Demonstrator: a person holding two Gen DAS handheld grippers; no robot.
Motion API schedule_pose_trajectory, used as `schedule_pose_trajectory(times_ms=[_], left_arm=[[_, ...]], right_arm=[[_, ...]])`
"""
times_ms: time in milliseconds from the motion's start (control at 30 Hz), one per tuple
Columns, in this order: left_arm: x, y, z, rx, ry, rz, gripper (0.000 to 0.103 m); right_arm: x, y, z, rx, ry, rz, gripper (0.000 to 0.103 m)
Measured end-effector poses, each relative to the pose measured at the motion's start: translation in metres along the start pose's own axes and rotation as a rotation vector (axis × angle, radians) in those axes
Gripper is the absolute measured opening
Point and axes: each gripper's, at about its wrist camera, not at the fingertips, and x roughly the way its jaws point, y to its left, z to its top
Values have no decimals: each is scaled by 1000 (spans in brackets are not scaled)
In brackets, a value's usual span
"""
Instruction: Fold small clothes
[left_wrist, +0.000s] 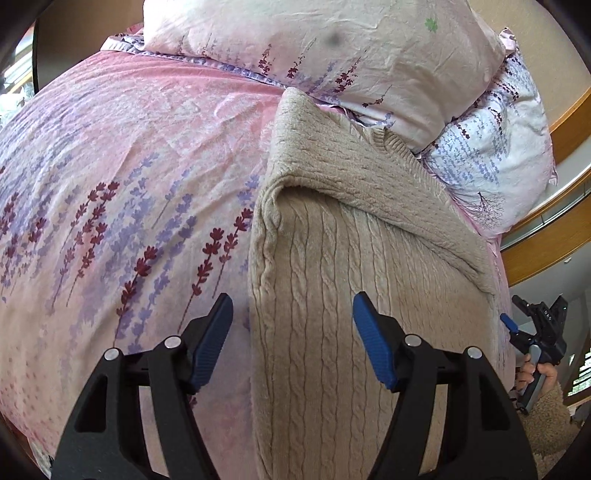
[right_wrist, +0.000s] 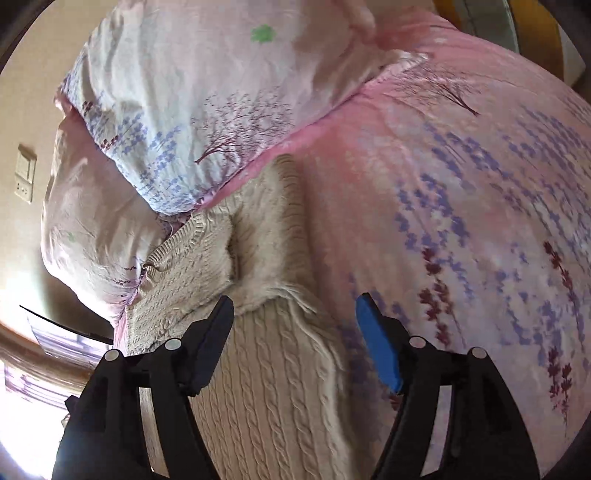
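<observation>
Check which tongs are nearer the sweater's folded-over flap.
Right. The right tongs hover at the flap's edge; the left tongs hang farther back over the sweater's body.

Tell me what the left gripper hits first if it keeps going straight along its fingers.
Most likely the beige cable-knit sweater on the pink bedspread: the open left gripper straddles the sweater's left edge. Depth is unclear; the pillow lies beyond.

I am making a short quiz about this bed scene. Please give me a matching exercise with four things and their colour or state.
Things:
1. sweater
2. bedspread
3. left gripper
4. pillow

Descriptions:
A. open, holding nothing
B. beige cable knit, partly folded
C. pink with purple and dark red flower sprigs
D. pale, with a small green clover, at the head of the bed

Pairs: 1-B, 2-C, 3-A, 4-D
</observation>
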Motion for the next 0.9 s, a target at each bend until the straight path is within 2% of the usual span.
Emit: schedule_pose_trajectory(times_ms=[100,200,267,333,467,700,800,900], left_arm=[[-2,2,-7,-23,12,-50,63],[-3,4,-13,-46,24,-90,61],[-3,5,-17,-62,31,-115,59],[-4,7,-22,-86,44,-147,55],[-7,14,-35,-136,82,-225,49],[-21,13,-63,-151,199,-334,46],[-26,9,-75,-142,242,-348,46],[-26,6,-82,-145,286,-355,43]], right_arm=[[-4,-21,-12,64,55,60,65],[-3,-27,-24,63,117,85,59],[-6,-29,-31,59,138,115,58],[-8,-33,-38,70,176,159,51],[-6,-32,-58,67,266,242,49],[-13,-31,-98,47,427,352,41],[-18,-31,-116,32,497,377,33],[-18,-26,-133,0,569,372,31]])
